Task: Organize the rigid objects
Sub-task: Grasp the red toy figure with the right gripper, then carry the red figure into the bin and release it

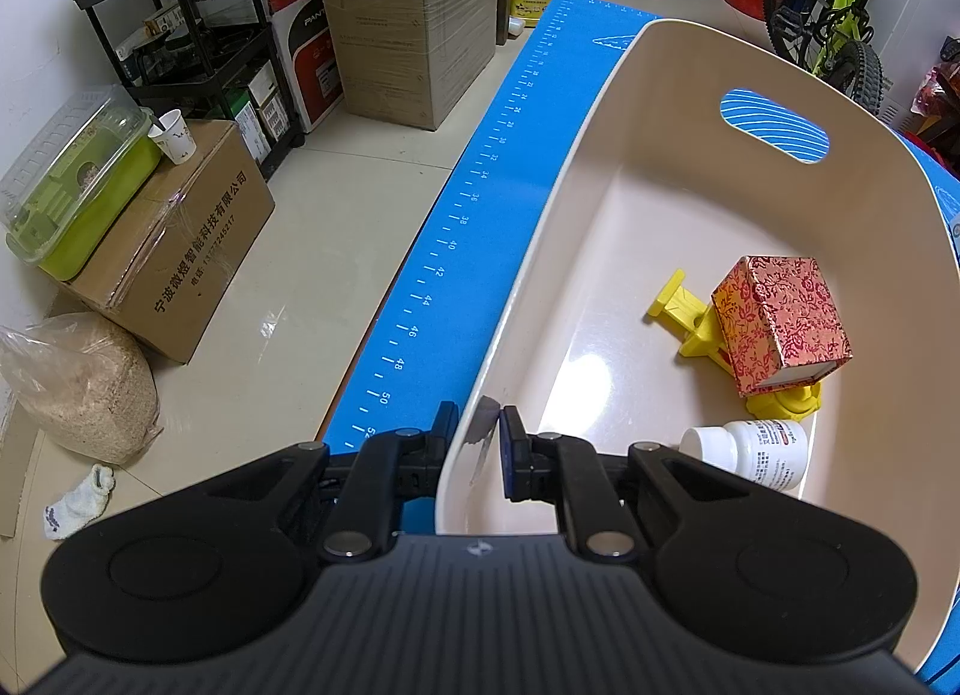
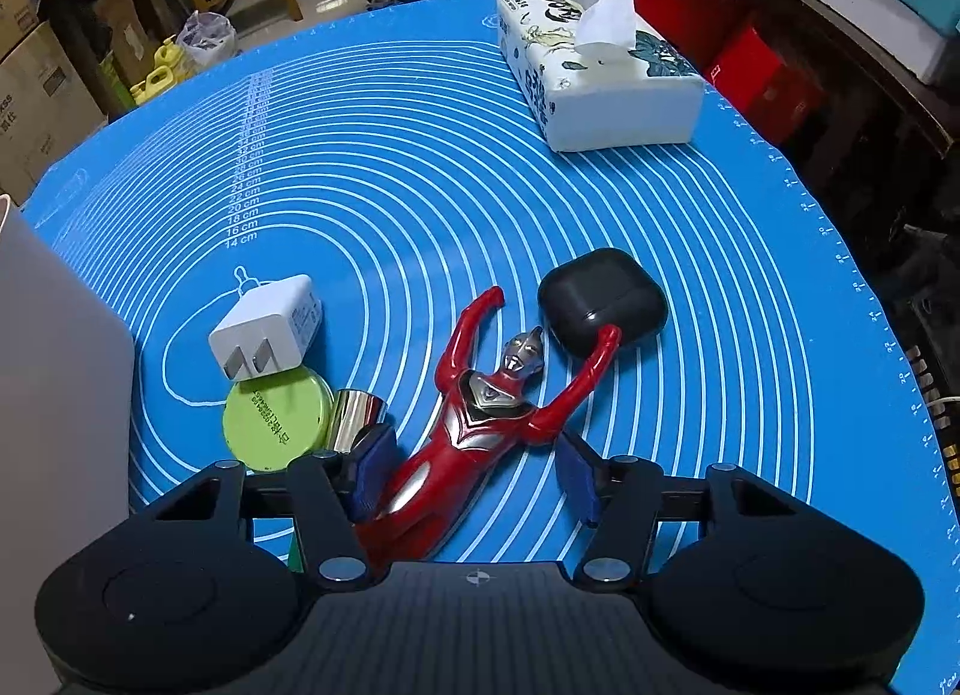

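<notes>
Lying face-up on the blue mat of the bench, the red figure had its legs between the right gripper's fingers, which stood partly apart around it; one pad looked close against the thigh, the other well clear, so no grip yet. One raised arm of the figure touched the black earbud case. Just beside the near finger stood a shiny metal cylinder, tight against the green round tin, with the white charger plug touching the tin — a crowded flank, likely to be nudged as the fingers close. Further off sat the tissue box, out of the way. Over on the other side, the left gripper pinched the rim of the beige tub, fingers narrow on its wall, steadying it. Inside already: a patterned red box leaning on a yellow toy, and a white pill bottle. So roughly three stowed, five loose pieces left on the mat.
</notes>
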{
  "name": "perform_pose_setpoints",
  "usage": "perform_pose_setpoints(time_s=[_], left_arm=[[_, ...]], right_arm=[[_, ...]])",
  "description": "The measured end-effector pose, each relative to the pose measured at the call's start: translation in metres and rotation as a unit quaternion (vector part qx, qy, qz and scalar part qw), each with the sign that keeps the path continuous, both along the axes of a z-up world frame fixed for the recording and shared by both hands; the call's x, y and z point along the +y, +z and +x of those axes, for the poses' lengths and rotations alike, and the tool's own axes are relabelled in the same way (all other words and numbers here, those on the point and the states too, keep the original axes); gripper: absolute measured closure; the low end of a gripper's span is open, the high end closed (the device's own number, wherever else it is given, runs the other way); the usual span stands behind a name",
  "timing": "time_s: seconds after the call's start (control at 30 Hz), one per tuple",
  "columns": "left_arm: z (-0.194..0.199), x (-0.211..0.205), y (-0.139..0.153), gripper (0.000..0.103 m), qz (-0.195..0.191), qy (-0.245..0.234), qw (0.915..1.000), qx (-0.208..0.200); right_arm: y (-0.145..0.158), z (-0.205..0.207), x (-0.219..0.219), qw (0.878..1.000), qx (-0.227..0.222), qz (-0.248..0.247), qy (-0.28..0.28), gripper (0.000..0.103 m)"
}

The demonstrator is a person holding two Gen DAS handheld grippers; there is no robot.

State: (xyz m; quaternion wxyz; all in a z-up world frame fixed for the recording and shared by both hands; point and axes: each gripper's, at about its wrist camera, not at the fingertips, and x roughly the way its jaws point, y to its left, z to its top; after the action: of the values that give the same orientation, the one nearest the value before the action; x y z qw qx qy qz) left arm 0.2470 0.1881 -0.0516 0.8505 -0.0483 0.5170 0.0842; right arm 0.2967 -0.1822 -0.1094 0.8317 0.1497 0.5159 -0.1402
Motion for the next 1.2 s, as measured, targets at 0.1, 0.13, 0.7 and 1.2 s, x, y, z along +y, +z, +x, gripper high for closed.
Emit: perform_pose_setpoints(time_s=[0.1, 0.13, 0.7, 1.2], left_arm=[[0.000, 0.001, 0.000, 0.087, -0.002, 0.001, 1.0000, 0.000], [0.000, 0.001, 0.000, 0.087, -0.001, 0.001, 1.0000, 0.000], [0.000, -0.001, 0.000, 0.087, -0.001, 0.001, 1.0000, 0.000], [0.000, -0.002, -0.001, 0.087, -0.001, 0.003, 1.0000, 0.001]], right_arm=[[0.006, -0.004, 0.001, 1.000, 0.001, 0.020, 0.016, 0.058], [0.007, -0.004, 0.003, 1.000, 0.003, 0.013, 0.024, 0.058], [0.004, -0.031, 0.008, 0.999, -0.001, -0.033, 0.008, 0.073], [0.102, -0.041, 0.020, 0.989, -0.127, -0.034, 0.066, 0.073]])
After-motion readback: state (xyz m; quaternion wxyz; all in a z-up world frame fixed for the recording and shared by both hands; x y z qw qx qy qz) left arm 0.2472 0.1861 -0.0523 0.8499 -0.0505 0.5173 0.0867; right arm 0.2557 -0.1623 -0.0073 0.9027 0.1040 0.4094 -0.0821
